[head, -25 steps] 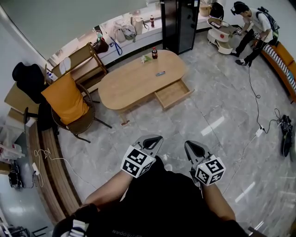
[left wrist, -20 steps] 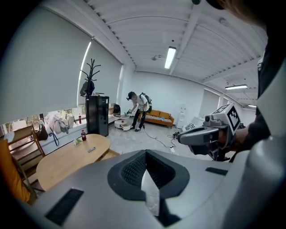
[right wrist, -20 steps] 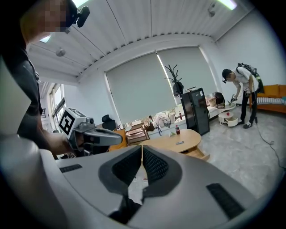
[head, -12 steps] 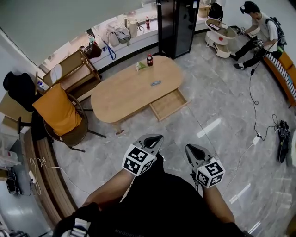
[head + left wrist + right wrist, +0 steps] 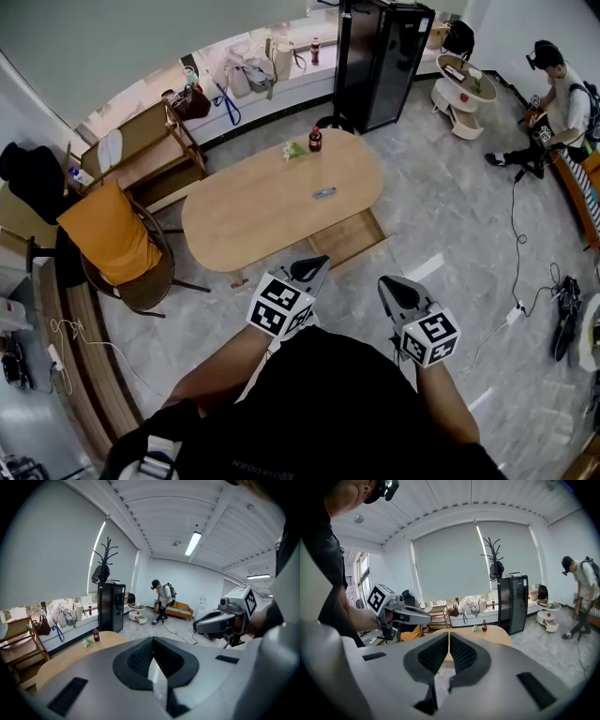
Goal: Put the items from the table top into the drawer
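Bar (image 5: 324, 193), flat and grey, lies left-to-right, far out on the desk (image 5: 244, 211), nearer the left gripper (image 5: 311, 268) than the right gripper (image 5: 394, 287); both are closed, empty.

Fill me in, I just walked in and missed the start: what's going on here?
A person holds a left gripper and a right gripper out in front, both shut and empty, standing short of an oval wooden table. Its drawer is pulled open on the near side. A soda bottle, a green packet and a small dark item sit on the tabletop, none picked up yet.
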The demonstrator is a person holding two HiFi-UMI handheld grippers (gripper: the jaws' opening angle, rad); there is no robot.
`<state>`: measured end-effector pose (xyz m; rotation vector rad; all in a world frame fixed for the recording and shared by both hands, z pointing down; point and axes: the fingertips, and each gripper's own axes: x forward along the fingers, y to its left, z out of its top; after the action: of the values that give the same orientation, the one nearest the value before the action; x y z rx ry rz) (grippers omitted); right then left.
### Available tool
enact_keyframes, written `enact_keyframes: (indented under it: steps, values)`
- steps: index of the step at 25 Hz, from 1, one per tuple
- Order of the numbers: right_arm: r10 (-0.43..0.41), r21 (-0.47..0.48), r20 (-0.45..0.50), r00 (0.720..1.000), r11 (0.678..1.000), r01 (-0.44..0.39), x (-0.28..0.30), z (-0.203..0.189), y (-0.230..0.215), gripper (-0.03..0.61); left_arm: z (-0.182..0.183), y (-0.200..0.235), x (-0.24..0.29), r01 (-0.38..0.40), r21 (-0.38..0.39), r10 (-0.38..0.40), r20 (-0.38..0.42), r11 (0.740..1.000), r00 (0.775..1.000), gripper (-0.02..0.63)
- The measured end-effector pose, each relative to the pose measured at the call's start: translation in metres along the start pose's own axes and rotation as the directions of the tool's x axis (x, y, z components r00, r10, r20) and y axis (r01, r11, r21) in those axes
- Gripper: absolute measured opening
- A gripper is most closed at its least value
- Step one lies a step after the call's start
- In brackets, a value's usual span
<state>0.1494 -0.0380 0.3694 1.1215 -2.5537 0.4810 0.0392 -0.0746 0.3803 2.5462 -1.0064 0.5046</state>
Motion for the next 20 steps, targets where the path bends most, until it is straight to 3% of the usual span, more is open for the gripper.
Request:
enact_keyframes:
  steps: [4,13,17,20]
  values:
    - [0.021,-0.016,-0.016,1.000,1.000,-0.021,0.038,0.018,-0.016,0.005,0.007,0.039,0.011,-0.031,-0.017,0.031,-0.011,0.999,0.999,0.002]
    - [0.148,-0.092,-0.117,0.982,0.983,-0.159,0.113,0.027,-0.053,0.005,-0.001,0.094,0.040,-0.132,-0.103,0.127,-0.056,0.986,0.990,0.002]
    - [0.217,-0.135,-0.177,0.960,0.961,-0.242,0.158,0.029,-0.090,0.005,-0.001,0.123,0.058,-0.227,-0.143,0.217,-0.082,0.963,0.973,0.002]
    - [0.265,-0.178,-0.257,0.929,0.932,-0.315,0.200,0.020,-0.122,0.005,-0.003,0.147,0.075,-0.311,-0.197,0.294,-0.112,0.930,0.949,0.002]
